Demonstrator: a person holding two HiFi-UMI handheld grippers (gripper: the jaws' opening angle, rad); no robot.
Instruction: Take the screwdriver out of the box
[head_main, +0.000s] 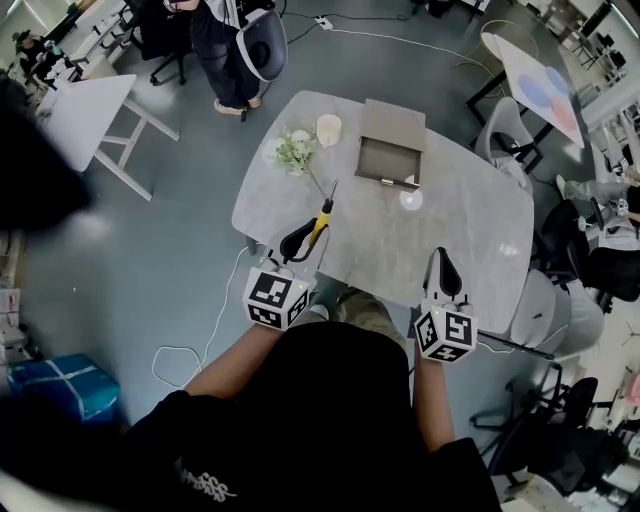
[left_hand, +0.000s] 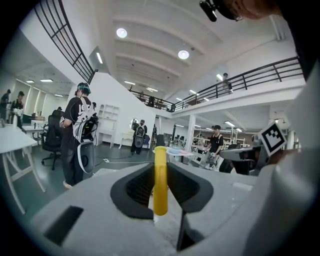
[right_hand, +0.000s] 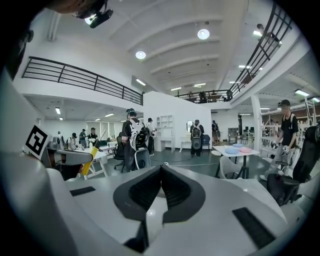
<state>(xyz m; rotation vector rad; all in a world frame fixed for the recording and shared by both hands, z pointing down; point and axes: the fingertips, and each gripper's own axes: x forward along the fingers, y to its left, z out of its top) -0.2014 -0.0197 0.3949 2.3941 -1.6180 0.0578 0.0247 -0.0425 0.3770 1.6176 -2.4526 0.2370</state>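
A wide hall with a grey floor (head_main: 150, 300) and a railed upper gallery is spreading around a pale, marbled surface (head_main: 470, 230). On the far half of that surface the box (head_main: 388, 150) is sitting with its lid folded back. Nothing yellow is showing in its tray, so the removal itself is looking done.

The left claw (head_main: 300, 240) is hanging over the near left edge, well apart from the box. It is clamping on the yellow handle of the screwdriver (head_main: 320, 220). In the left gripper view the handle (left_hand: 160, 185) is standing squeezed between both pads of that claw (left_hand: 160, 167). The handle is likely giving a fuller seat than the thin shaft would. The dark tip is pointing away from the person, towards the flowers (head_main: 292, 150).

The right claw (head_main: 443, 272) is hovering over the near right edge with its jaws together on nothing, as its own view is confirming (right_hand: 161, 172). It is probably just keeping out of the way.

A pale cup (head_main: 328, 128) is standing between the flowers and the box, and a small white round thing (head_main: 411, 200) is lying just in front of the box.
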